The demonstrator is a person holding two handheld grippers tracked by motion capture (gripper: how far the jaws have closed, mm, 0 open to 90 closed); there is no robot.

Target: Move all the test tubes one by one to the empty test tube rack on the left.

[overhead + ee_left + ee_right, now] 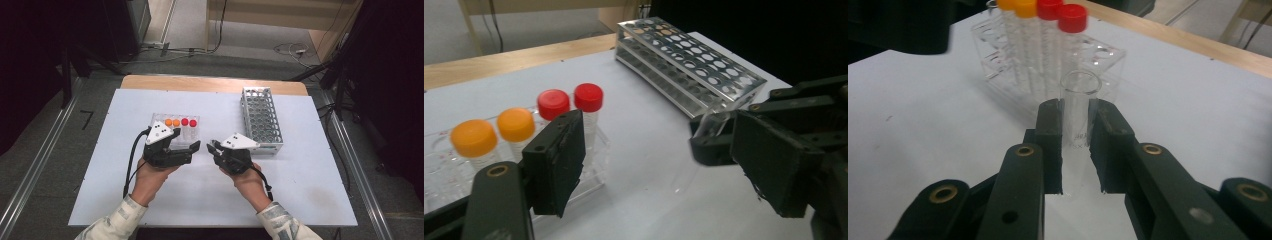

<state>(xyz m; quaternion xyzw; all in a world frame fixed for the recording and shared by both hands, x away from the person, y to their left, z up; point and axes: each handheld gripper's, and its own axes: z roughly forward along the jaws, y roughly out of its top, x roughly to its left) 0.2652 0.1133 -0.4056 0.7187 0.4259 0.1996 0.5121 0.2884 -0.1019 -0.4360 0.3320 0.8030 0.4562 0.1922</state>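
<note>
In the right gripper view my right gripper (pixel 1076 142) is shut on a clear, uncapped glass tube (pixel 1079 95), which stands upright between the pads with its open mouth above them. In the high view the right gripper (pixel 213 147) is at mid-table, pointing left toward a clear plastic rack (pixel 192 136). The rack holds two orange-capped tubes (pixel 474 137) and two red-capped tubes (pixel 588 96). My left gripper (pixel 664 165) is open with only bare table between its jaws. It sits just in front of the clear rack (pixel 596 172), and the held tube (pixel 716 122) shows beyond its right jaw.
A metal mesh tube rack (pixel 261 120) with many empty holes stands at the right rear of the white table (pixel 300 190). Beyond the wooden far edge (pixel 210 82) lie floor and cables. Dark stands flank both sides.
</note>
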